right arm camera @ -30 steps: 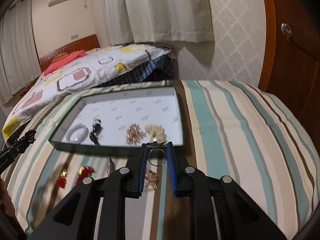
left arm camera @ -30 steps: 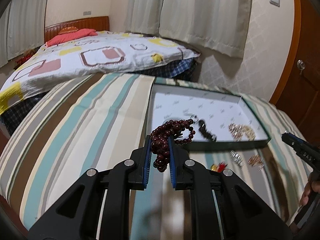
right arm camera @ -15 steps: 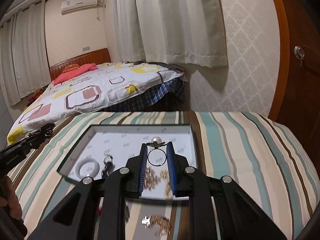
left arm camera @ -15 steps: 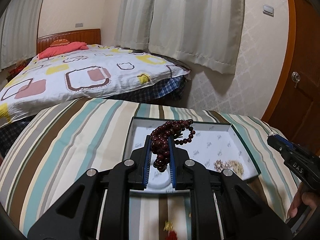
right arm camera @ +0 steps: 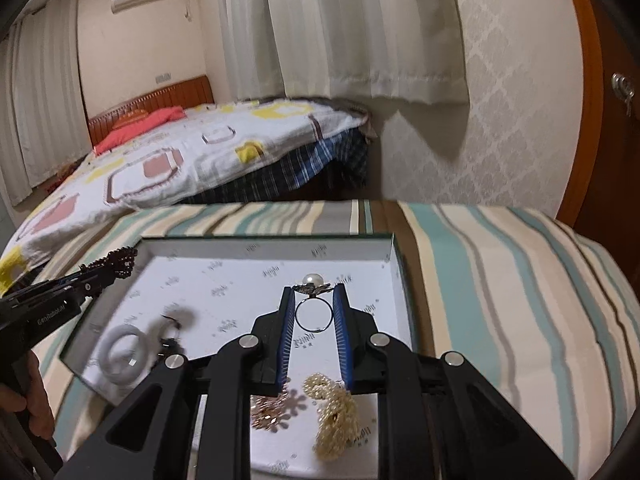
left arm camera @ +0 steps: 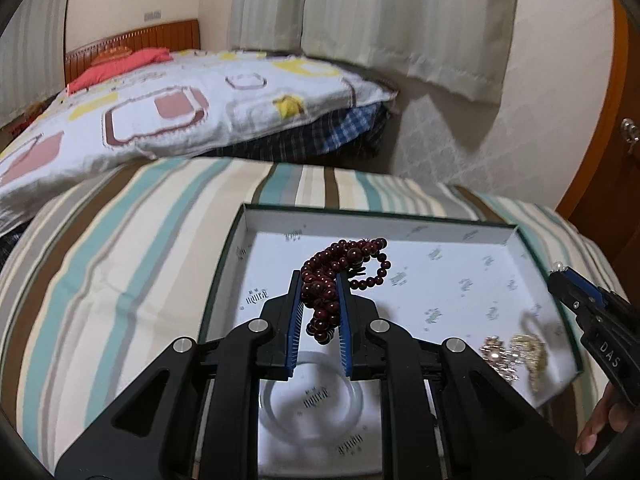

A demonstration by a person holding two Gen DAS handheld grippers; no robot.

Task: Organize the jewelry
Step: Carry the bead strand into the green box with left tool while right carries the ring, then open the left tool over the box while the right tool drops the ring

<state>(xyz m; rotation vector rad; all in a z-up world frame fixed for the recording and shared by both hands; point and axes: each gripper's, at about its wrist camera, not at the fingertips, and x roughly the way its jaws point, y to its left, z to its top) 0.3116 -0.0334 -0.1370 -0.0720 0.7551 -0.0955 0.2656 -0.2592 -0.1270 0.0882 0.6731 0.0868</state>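
Observation:
My left gripper [left arm camera: 319,280] is shut on a dark red bead bracelet [left arm camera: 340,268] and holds it above the white-lined open box [left arm camera: 440,248]. My right gripper [right arm camera: 314,294] is shut on a silver ring with a pearl [right arm camera: 314,308] and holds it over the same box [right arm camera: 248,264]. In the box lie a white bangle [right arm camera: 124,350], a dark earring [right arm camera: 172,330], a rose-gold piece [right arm camera: 276,410] and a pale gold beaded piece [right arm camera: 334,416]. The left gripper with the beads shows at the left of the right wrist view [right arm camera: 104,270]. The right gripper shows at the right of the left wrist view [left arm camera: 564,276].
The box lies on a striped cloth surface [right arm camera: 500,280]. A bed with a patterned quilt [left arm camera: 160,112] stands behind. Curtains [right arm camera: 340,28] and a patterned wall are at the back, and a wooden door [right arm camera: 612,100] at the right.
Both grippers have moved forward from the box's near edge to over its inside, still holding the bracelet and the ring. The loose pieces on the cloth have dropped out of view.

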